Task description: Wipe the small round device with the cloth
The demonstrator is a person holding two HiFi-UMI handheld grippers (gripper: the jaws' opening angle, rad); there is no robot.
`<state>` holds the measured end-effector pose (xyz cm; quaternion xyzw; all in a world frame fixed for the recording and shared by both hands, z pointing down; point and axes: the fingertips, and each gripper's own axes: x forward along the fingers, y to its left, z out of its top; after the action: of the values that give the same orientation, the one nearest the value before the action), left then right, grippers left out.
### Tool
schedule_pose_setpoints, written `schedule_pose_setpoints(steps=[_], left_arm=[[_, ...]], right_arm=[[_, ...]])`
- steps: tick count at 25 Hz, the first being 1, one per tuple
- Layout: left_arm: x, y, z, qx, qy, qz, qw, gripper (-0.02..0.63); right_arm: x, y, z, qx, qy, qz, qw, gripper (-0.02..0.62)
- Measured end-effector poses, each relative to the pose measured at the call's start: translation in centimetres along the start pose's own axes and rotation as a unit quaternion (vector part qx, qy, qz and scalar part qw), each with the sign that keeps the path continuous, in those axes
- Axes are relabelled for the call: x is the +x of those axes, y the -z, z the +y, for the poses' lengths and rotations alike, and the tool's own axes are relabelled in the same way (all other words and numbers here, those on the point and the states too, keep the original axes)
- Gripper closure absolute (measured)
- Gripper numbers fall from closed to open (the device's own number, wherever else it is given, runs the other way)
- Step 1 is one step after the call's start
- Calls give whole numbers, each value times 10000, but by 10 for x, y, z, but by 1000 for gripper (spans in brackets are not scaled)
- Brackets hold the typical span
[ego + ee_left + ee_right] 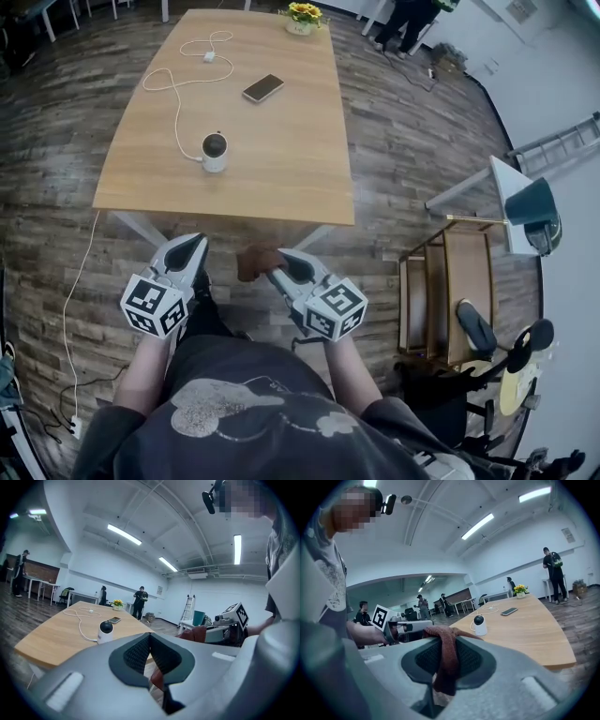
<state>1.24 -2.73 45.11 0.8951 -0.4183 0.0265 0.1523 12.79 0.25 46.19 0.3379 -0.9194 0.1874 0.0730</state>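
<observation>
The small round device (215,151) is a white base with a black dome, standing near the front of the wooden table (281,178), a white cable running from it. It also shows in the left gripper view (105,631) and the right gripper view (479,625). Both grippers hang below the table's front edge, close to my body. My right gripper (277,267) is shut on a brown cloth (255,262), which drapes between its jaws (446,660). My left gripper (195,248) is shut with nothing in it (149,651).
A phone (263,88), a white charger with cable (208,56) and a pot of yellow flowers (303,18) lie farther back on the table. A wooden chair (450,291) and a white side table (511,202) stand at the right. People stand in the background.
</observation>
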Motion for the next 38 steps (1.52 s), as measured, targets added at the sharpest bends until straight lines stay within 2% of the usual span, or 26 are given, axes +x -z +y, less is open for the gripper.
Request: schedule_pose_setpoints(steps=[6,14,24,38], left_arm=[[-33,8,-46,8,-101,-147,9998,589],[-66,29,-69,-149,-271,-15,9995,589],[-88,39,-91,-239,99,80,9996,589],[-188,55,-111,-112,208,-45,9997,589]], right_arm=[[-40,26,26,-32,-110,57,9999,541],[-52,51,46,56,-29,191,9998,541],[-61,60,70,181,227,134,9995,541],[-86,67,160,-193,538,-121,9983,541]])
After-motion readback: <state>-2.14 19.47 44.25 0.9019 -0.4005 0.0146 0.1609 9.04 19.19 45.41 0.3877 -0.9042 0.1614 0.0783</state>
